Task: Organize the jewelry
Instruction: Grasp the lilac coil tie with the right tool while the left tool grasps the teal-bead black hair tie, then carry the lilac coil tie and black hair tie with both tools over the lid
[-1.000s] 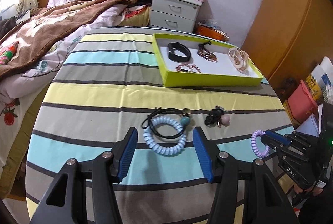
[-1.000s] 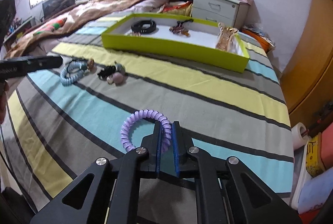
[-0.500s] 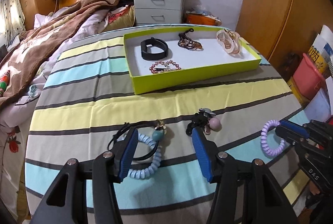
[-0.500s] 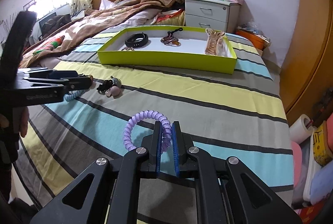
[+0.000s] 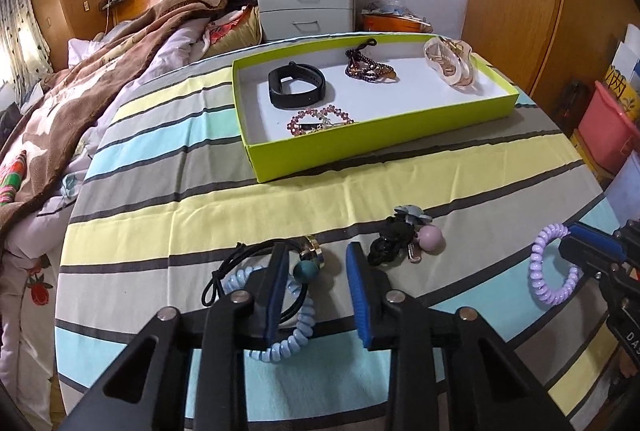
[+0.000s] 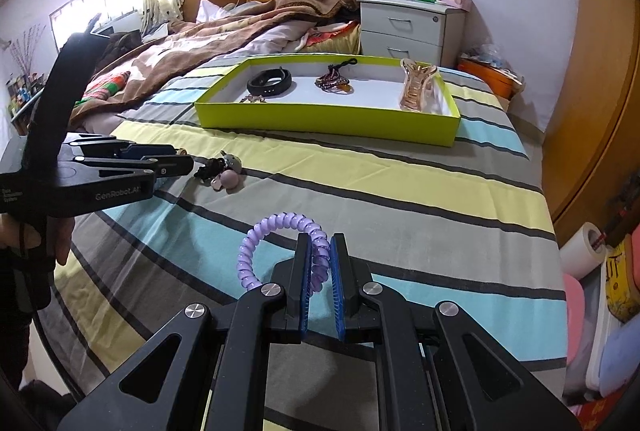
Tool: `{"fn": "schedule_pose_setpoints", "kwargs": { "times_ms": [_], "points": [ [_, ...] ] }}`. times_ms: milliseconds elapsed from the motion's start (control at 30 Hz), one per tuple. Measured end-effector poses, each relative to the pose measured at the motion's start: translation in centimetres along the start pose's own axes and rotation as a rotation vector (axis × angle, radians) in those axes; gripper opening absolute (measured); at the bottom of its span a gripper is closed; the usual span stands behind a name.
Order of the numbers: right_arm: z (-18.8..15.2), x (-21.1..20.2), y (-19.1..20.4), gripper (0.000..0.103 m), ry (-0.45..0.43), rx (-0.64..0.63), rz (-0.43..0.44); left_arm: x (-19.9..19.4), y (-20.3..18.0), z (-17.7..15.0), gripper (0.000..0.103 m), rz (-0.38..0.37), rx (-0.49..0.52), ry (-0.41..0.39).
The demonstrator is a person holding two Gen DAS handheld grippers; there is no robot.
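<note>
Now the left claw (image 5: 316,285) has just been closing, its pads still apart around the teal bead (image 5: 306,269) of a black cord lying on the blue coil tie (image 5: 294,337), which spreads toward seven o'clock on the striped counter (image 5: 200,207). At three o'clock, the right claw (image 6: 320,267) stays clamped on the purple coil tie (image 6: 276,235). The green tray (image 5: 360,147) sits at twelve o'clock.

Lilac coil tie (image 6: 280,251) upright – blue coil (image 5: 288,335), black-and-pink tie (image 5: 404,243) flat before green tray (image 5: 360,147).
</note>
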State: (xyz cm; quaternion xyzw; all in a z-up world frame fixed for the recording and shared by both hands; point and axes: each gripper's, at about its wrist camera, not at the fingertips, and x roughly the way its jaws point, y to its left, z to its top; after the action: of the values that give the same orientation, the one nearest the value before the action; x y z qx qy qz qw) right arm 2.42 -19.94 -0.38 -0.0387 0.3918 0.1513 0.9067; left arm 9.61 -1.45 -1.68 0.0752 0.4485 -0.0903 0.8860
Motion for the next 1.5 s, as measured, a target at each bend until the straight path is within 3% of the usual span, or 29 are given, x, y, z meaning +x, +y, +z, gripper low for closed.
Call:
{"fn": "schedule_pose_setpoints", "kwargs": {
  "times_ms": [67, 833, 1167, 1500],
  "points": [
    [0.0, 0.0, 0.0, 0.01, -0.001, 0.001, -0.001, 0.1, 0.0, -0.1, 0.017, 0.0, 0.001, 0.0],
    [1.7, -2.1, 0.3, 0.01, -0.053, 0.013, -0.009, -3.8, 1.1, 1.1, 0.016, -0.022, -0.049, -0.092],
    [4.0, -3.0, -0.2, 0.01, -0.095, 0.022, -0.014, -5.9, 1.8, 2.4, 0.016, -0.033, -0.066, -0.141],
    [7.9, -2.4, -1.1, 0.01, -0.122, 0.029, -0.021, -6.1, 2.5, 5.7, 0.016, -0.044, -0.078, -0.17]
  ]
}}
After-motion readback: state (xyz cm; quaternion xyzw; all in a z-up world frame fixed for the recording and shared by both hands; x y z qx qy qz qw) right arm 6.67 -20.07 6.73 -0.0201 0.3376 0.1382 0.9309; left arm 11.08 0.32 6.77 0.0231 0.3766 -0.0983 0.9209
